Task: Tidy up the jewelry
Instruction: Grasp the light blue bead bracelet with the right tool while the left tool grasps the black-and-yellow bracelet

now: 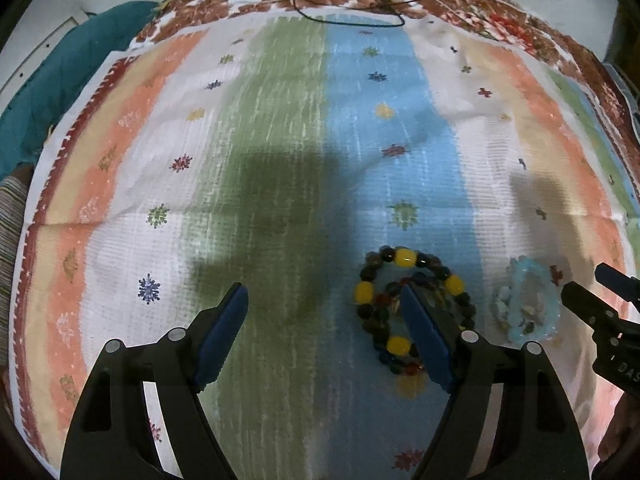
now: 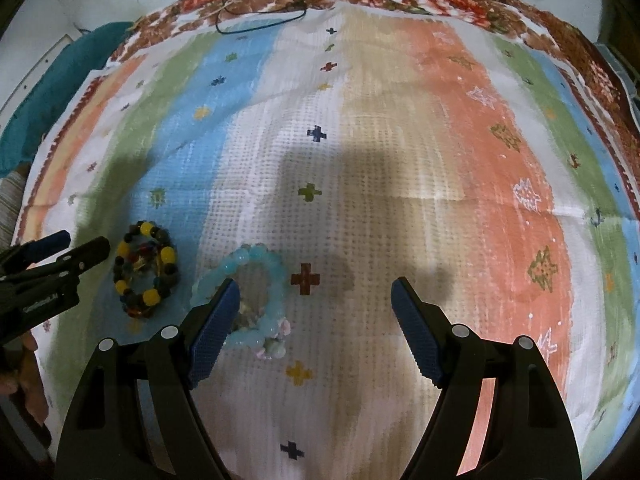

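Observation:
A stack of dark bead bracelets with big yellow beads (image 1: 405, 257) lies on a striped cloth (image 1: 280, 120). My left gripper (image 1: 323, 290) hangs open over it, with its right finger (image 1: 424, 340) in front of the rings' middle. Nothing sits between the jaws. To the right lies a pale blue bead bracelet (image 1: 528, 276). In the right wrist view the pale blue bracelet (image 2: 256, 254) is partly behind the left finger (image 2: 212, 332) of my open right gripper (image 2: 316, 283). The yellow-bead bracelets (image 2: 148, 229) lie left of it, beside the left gripper (image 2: 82, 242).
A thin black cord (image 1: 348, 20) and a pale string lie on the floral border at the cloth's far edge. Teal fabric (image 1: 48, 80) is bunched at the far left. The right gripper (image 1: 584, 280) enters at the right edge of the left wrist view.

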`<state>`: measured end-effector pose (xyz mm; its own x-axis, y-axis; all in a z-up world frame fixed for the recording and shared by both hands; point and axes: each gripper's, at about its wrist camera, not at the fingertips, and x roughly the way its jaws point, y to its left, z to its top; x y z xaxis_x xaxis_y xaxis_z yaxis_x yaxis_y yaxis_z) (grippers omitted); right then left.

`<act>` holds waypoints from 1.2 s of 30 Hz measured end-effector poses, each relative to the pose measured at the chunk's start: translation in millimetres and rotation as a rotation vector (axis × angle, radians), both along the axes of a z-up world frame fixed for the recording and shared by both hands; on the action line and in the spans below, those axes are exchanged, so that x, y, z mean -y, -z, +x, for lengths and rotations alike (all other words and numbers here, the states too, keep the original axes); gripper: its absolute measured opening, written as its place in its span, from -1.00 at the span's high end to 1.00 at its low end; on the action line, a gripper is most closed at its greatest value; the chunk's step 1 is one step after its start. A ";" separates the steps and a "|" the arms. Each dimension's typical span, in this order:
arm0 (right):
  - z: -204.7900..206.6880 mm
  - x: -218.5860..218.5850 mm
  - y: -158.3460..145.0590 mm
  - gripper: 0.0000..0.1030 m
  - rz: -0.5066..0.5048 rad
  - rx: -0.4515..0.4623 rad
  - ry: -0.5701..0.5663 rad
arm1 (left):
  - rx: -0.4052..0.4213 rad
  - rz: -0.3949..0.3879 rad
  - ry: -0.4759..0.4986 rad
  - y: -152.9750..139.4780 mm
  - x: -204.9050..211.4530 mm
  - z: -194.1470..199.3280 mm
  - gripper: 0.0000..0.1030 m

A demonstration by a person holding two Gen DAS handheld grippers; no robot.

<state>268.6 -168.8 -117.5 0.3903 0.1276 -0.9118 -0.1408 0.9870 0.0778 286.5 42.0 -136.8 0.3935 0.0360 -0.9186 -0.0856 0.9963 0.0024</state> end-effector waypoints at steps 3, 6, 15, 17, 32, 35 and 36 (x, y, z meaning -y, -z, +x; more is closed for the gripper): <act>5.8 -2.3 4.6 -0.52 -0.006 -0.013 -0.005 | -0.010 -0.022 -0.002 5.0 -3.1 4.9 -0.49; 11.2 -5.5 9.8 -0.52 -0.011 -0.028 -0.012 | -0.020 -0.026 0.004 10.1 -1.7 9.4 -0.49; 16.7 -10.5 21.7 -0.33 -0.060 -0.043 -0.025 | -0.011 0.013 -0.012 25.0 -4.5 12.3 -0.44; 16.2 -12.1 22.8 -0.23 -0.087 -0.034 -0.031 | -0.038 -0.003 -0.003 30.0 -4.9 13.0 -0.41; 7.9 -12.4 18.7 0.76 -0.112 0.002 -0.075 | -0.050 -0.020 -0.003 31.4 -11.5 9.4 0.78; 4.8 -13.9 14.7 0.76 -0.104 0.008 -0.089 | -0.042 -0.016 -0.004 26.1 -11.5 6.8 0.79; 3.6 -13.9 12.6 0.76 -0.097 0.009 -0.092 | -0.037 -0.014 -0.003 23.5 -11.4 5.8 0.79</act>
<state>272.3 -154.9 -130.2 0.3895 0.0746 -0.9180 -0.2311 0.9728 -0.0190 292.2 53.5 -160.3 0.3595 0.0243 -0.9328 -0.0885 0.9960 -0.0082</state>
